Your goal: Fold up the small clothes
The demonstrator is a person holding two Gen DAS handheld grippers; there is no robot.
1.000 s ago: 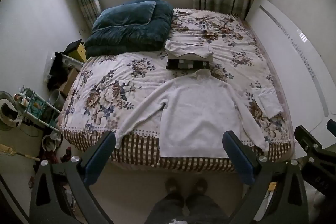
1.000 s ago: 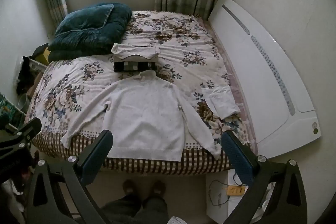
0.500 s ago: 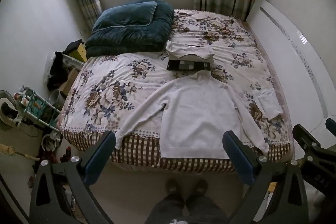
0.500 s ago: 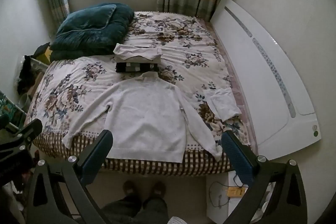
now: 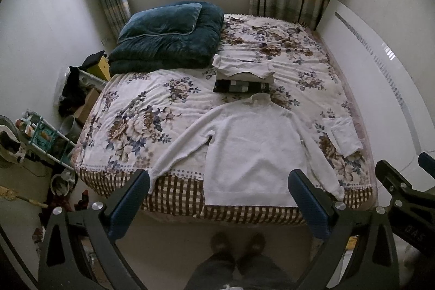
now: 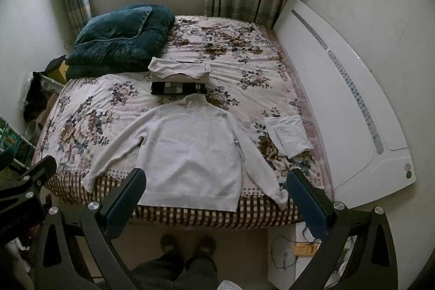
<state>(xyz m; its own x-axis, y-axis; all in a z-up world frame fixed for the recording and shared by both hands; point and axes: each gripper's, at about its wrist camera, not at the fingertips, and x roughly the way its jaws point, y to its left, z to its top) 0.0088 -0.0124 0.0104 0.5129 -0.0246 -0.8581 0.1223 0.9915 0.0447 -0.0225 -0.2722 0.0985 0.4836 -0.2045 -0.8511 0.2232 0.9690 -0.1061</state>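
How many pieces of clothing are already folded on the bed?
3 visible: a cream top stacked on a dark checked garment mid-bed, and a white piece near the right edge. The stack may hide more.

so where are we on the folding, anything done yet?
Done: a folded stack sits mid-bed behind the collar, and a small folded white piece lies near the right edge. In hand: nothing. The left gripper and right gripper are both open, held above the foot of the bed. Left: the white sweater lies flat, sleeves spread, not yet folded.
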